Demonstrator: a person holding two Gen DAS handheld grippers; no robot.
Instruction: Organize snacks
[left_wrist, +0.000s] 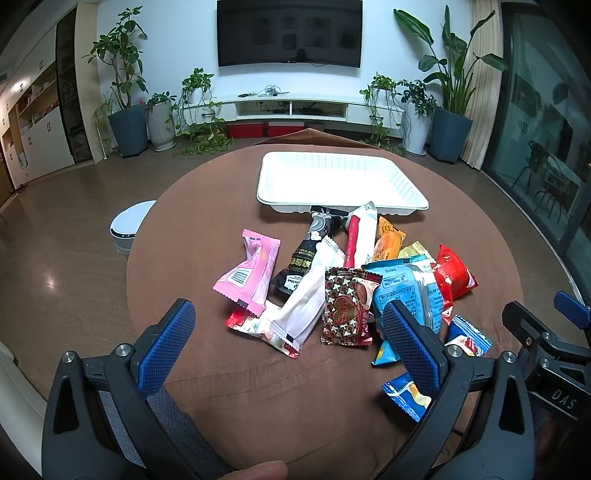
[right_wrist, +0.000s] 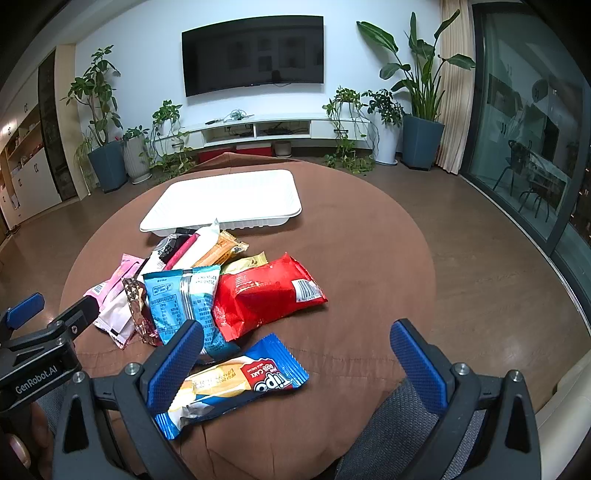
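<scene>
Several snack packets lie in a heap on the brown round table (left_wrist: 229, 373). Among them are a pink packet (left_wrist: 248, 272), a white one (left_wrist: 304, 298), a brown heart-print one (left_wrist: 346, 307), a light blue one (left_wrist: 408, 286) and a red one (left_wrist: 452, 274). Behind the heap stands a white tray (left_wrist: 341, 181) with nothing in it. My left gripper (left_wrist: 284, 345) is open, just short of the heap's near edge. In the right wrist view the tray (right_wrist: 225, 201) sits far left, and the red packet (right_wrist: 264, 295) and light blue packet (right_wrist: 184, 299) lie ahead. My right gripper (right_wrist: 295, 354) is open over a blue Tipo roll-cake packet (right_wrist: 236, 382).
A white round bin or robot (left_wrist: 127, 225) stands on the wooden floor left of the table. A TV, a low white cabinet and potted plants line the far wall. Glass doors are on the right. The other gripper (left_wrist: 543, 343) shows at each view's edge.
</scene>
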